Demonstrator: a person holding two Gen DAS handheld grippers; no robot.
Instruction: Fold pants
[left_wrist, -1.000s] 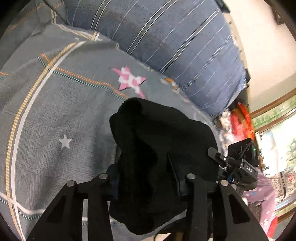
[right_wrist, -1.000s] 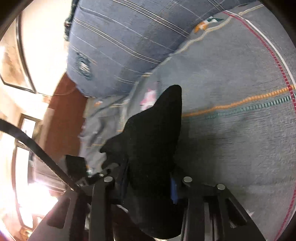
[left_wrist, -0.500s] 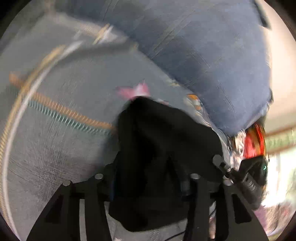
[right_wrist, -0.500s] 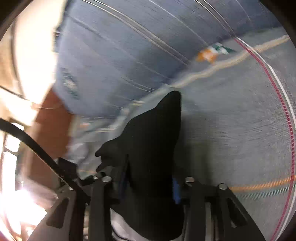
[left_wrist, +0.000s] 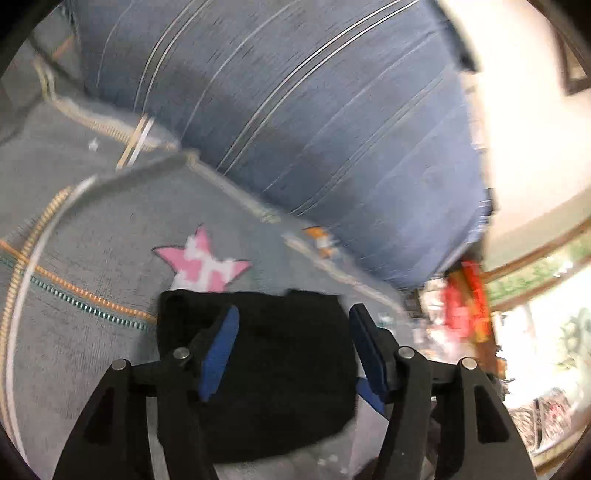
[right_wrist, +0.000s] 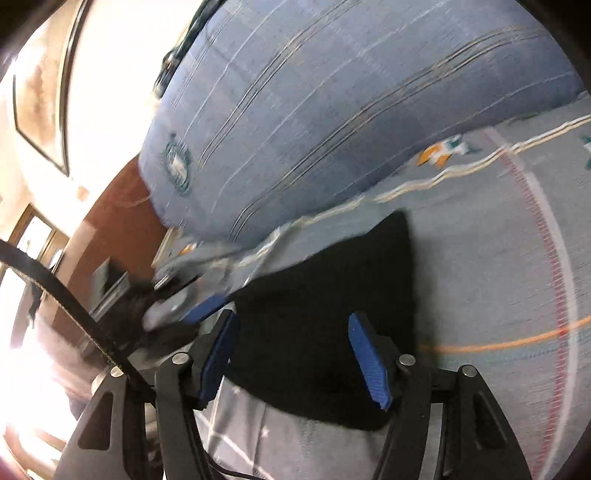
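Pants (left_wrist: 273, 373) flat; pink star (left_wrist: 203, 264) left view only

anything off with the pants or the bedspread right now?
Nothing stands out. The black pants lie as a compact folded bundle on the grey bedspread, below the blue pillow. Left gripper and right gripper are both open above them.
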